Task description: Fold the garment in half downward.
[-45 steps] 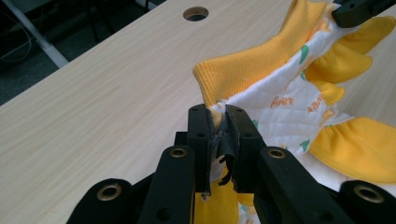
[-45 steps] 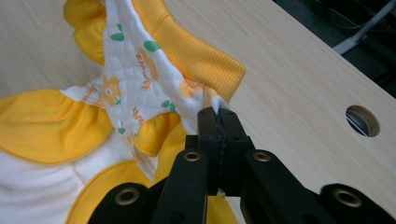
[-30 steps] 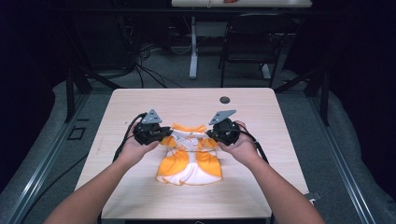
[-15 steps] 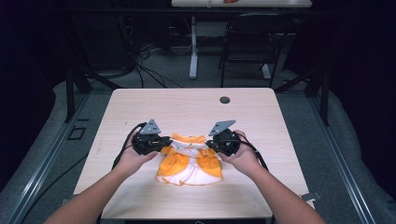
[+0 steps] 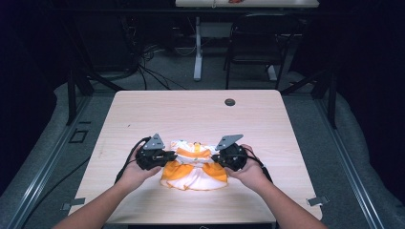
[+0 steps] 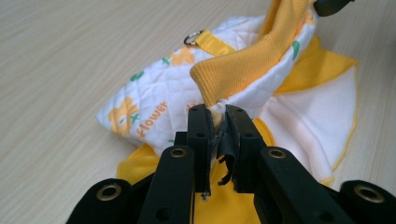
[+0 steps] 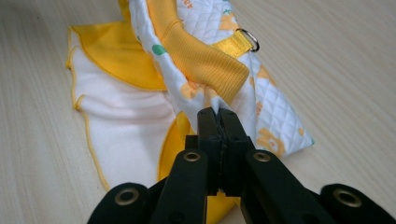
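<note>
— Left gripper view first: what is the left tool (image 6: 215, 122) doing?

— Its jaws are pinching white quilted cloth just under a ribbed yellow cuff (image 6: 233, 77) of the little garment (image 6: 154, 102), which is spreading away from the jaws and off to their right.

— And the right tool (image 7: 218, 119)?

— It is clenching the matching corner on the other side, jaws pressed together on the fabric below the other cuff.

— So how is the garment lying?

— In the high view it is stretching crosswise between the two tools, left tool (image 5: 165, 156) at one end, right tool (image 5: 217, 158) at the other, its yellow and white skirt (image 5: 193, 175) trailing toward the person on the surface (image 5: 191, 112). Both hands are equally close; my guess is any coming move is depending on keeping that line taut.

— Anything in the way?

— A small dark round thing (image 5: 230, 102) is sitting well apart near the far edge. A metal ring (image 7: 246, 38) on a yellow strap is lying on top of the garment.
</note>
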`<action>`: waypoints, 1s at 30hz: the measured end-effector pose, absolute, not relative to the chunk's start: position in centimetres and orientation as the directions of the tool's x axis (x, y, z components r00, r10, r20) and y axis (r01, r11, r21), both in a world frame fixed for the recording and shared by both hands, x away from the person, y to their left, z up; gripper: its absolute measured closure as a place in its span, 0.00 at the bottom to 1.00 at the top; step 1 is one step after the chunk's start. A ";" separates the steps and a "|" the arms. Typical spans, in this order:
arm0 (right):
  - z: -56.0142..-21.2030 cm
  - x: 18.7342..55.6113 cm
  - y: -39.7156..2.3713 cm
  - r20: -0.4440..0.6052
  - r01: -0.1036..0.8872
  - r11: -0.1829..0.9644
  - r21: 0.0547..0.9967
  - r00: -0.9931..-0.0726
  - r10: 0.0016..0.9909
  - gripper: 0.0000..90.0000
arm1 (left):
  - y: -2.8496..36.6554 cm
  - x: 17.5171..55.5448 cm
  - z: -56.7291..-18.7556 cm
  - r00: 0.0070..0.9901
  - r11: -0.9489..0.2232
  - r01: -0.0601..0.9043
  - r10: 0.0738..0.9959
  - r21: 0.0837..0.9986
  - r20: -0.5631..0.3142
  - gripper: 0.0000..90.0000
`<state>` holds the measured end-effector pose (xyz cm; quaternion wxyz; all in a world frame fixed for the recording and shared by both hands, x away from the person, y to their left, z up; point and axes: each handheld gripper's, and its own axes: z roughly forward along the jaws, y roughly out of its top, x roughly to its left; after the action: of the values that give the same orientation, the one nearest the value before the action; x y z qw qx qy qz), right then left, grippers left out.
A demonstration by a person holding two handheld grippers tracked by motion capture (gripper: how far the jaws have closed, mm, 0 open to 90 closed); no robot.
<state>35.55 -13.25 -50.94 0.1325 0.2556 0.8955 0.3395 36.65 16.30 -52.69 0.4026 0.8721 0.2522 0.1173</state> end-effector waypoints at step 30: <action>-54.7 31.5 -13.5 0.002 0.390 0.590 0.707 -0.836 0.549 0.88 | 17.5 32.8 -55.5 0.860 -0.543 0.360 0.508 0.759 -0.044 0.86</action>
<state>31.49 -13.47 -54.66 0.1086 0.2653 0.8851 0.3666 32.78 17.51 -55.53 0.4087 0.8735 0.2483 0.0907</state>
